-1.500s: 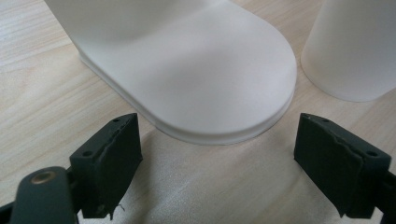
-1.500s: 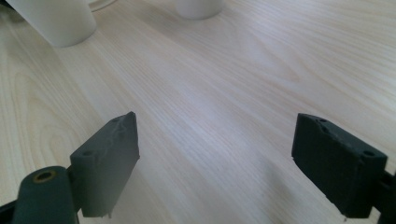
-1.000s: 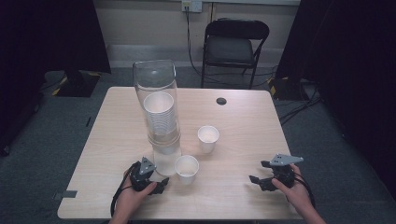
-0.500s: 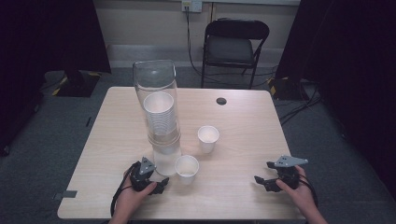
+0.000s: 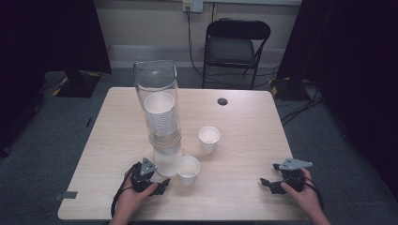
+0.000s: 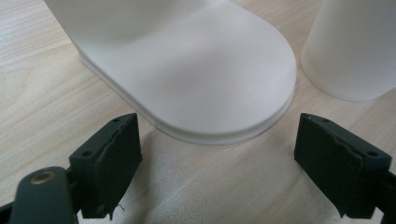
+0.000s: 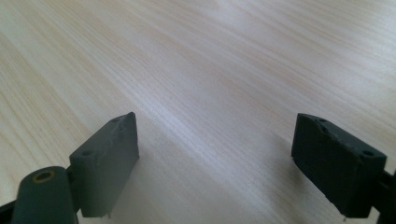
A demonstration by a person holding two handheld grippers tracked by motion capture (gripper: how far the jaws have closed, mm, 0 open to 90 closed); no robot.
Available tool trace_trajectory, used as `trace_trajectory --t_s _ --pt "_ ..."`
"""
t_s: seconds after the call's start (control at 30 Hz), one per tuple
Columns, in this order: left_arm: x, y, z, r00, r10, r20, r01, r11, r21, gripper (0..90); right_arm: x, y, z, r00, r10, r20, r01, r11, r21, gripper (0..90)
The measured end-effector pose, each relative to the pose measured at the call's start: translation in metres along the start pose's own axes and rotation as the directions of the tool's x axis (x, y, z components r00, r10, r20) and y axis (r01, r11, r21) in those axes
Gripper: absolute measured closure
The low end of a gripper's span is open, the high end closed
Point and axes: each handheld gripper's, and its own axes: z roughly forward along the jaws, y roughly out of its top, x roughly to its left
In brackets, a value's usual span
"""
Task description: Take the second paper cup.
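Observation:
A tall clear cup dispenser stands on the table left of centre, holding a stack of white paper cups; its white base is close in front of my left gripper. One loose white cup stands just right of that base, and its side is at the upper right of the left gripper view. Another white cup stands farther back. My left gripper rests open on the table near the front edge. At the front right, my right gripper lies open over bare wood.
The light wooden table has a small dark round cap near its back edge. A black folding chair stands behind the table. Grey carpet and dark curtains surround it.
My right gripper has slid slightly toward the table's front edge. The left gripper and the cups have not moved.

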Motion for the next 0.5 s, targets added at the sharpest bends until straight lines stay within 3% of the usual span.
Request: trace_trajectory --t_s 0.5 --pt "-0.0001 0.0000 0.0002 1.0000 0.002 0.001 -0.002 1.0000 0.000 13.8 -0.0026 -0.0021 0.0016 0.9998 0.001 -0.020 -0.001 1.000 0.007 13.0"
